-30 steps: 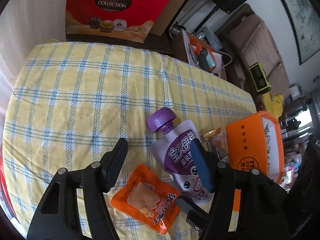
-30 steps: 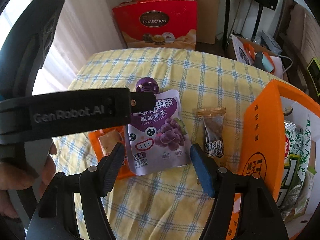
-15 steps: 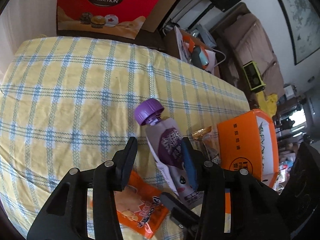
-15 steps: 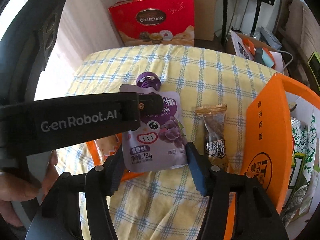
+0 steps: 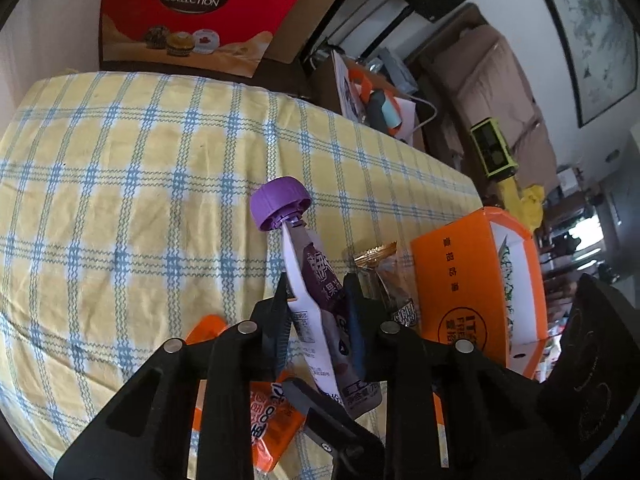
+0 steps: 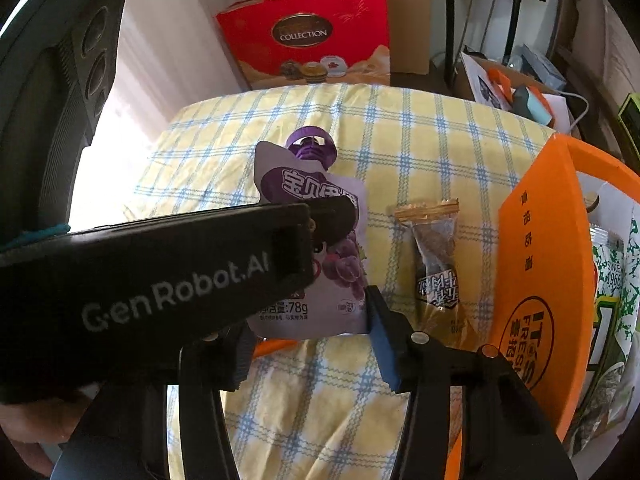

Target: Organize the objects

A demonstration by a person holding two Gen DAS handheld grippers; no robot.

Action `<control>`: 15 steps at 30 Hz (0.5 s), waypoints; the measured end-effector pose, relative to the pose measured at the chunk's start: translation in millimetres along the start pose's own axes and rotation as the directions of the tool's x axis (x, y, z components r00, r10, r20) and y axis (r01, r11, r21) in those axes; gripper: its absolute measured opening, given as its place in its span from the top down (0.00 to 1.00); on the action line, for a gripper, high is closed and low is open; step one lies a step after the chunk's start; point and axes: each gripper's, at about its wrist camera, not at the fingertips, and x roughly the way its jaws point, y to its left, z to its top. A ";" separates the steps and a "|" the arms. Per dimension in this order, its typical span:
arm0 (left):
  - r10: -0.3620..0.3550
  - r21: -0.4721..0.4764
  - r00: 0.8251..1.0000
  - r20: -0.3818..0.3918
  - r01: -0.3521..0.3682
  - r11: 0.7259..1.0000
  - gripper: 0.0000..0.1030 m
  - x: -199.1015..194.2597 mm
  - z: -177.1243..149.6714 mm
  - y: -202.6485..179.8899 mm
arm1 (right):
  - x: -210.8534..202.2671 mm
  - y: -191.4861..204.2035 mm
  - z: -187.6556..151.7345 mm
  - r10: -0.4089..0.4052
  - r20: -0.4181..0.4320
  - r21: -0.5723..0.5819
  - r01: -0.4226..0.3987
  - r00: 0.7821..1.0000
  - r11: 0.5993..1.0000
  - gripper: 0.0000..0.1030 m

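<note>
A purple-capped jelly pouch (image 5: 316,276) stands tilted off the checked cloth, with my left gripper (image 5: 318,304) shut on its middle. In the right wrist view the same pouch (image 6: 312,200) faces me, crossed by the left gripper's black body (image 6: 160,280). My right gripper (image 6: 310,344) sits at the pouch's bottom edge. Its jaws are closing with that edge between them; the blue right pad (image 6: 380,340) is at the pouch's corner and the left pad is hidden. An orange snack packet (image 5: 272,420) lies flat under the pouch.
A brown candy packet (image 6: 436,264) lies on the yellow-blue cloth (image 6: 420,140) right of the pouch. An orange box (image 6: 540,280) holding green-white packets (image 6: 612,300) stands at the right edge. A red gift box (image 6: 312,40) leans behind the table. A hand (image 6: 24,428) shows at lower left.
The left jaws closed on the pouch and raised it from lying flat to standing on edge. The right jaws narrowed around its bottom.
</note>
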 end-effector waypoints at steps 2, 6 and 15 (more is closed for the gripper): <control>-0.006 -0.004 1.000 0.006 0.006 1.000 0.81 -4.4 -1.3 0.1 | -1.8 0.8 -1.8 0.004 0.003 0.002 -0.004 1.000 1.000 0.51; -0.011 0.003 1.000 0.026 0.011 1.000 0.82 -18.7 -3.3 -2.5 | -6.2 1.9 -4.7 0.011 0.004 0.006 -0.011 1.000 1.000 0.53; 0.013 -0.017 1.000 0.013 -0.012 1.000 0.78 -22.5 -11.1 -9.5 | -19.0 10.2 -8.6 0.023 0.012 -0.003 -0.022 1.000 1.000 0.60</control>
